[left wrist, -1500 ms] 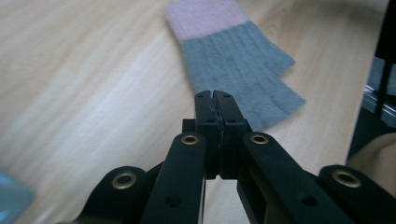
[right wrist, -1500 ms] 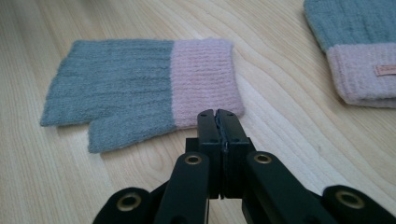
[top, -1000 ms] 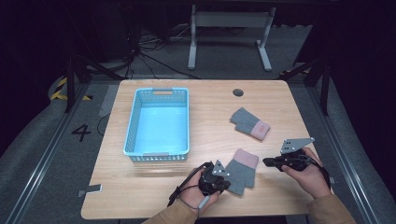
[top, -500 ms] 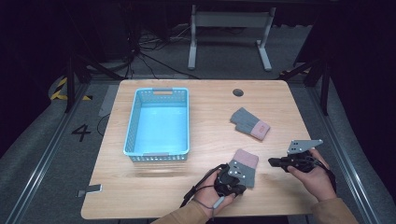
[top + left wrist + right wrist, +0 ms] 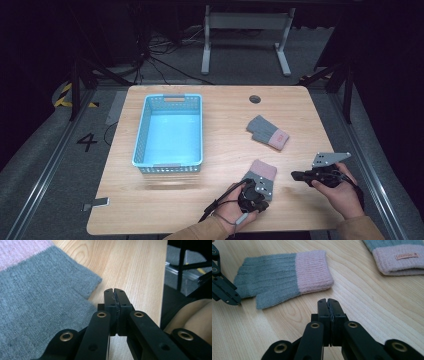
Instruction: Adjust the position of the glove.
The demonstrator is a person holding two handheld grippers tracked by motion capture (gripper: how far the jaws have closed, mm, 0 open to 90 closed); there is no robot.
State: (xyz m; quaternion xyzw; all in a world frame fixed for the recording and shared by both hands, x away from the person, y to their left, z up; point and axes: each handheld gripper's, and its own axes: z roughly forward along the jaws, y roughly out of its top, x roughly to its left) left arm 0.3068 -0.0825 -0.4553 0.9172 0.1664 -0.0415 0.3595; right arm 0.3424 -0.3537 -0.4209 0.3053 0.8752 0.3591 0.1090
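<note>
So the left gripper (image 5: 256,192), jaws together, sits right at the near-edge glove's (image 5: 261,176) finger end; right gripper (image 5: 300,176), also pinched together, waits beside it.

I read one sign: a dark "4" (image 5: 86,142) on the grey floor (image 5: 40,165); the far glove's tag (image 5: 406,256) stays illegible.
</note>
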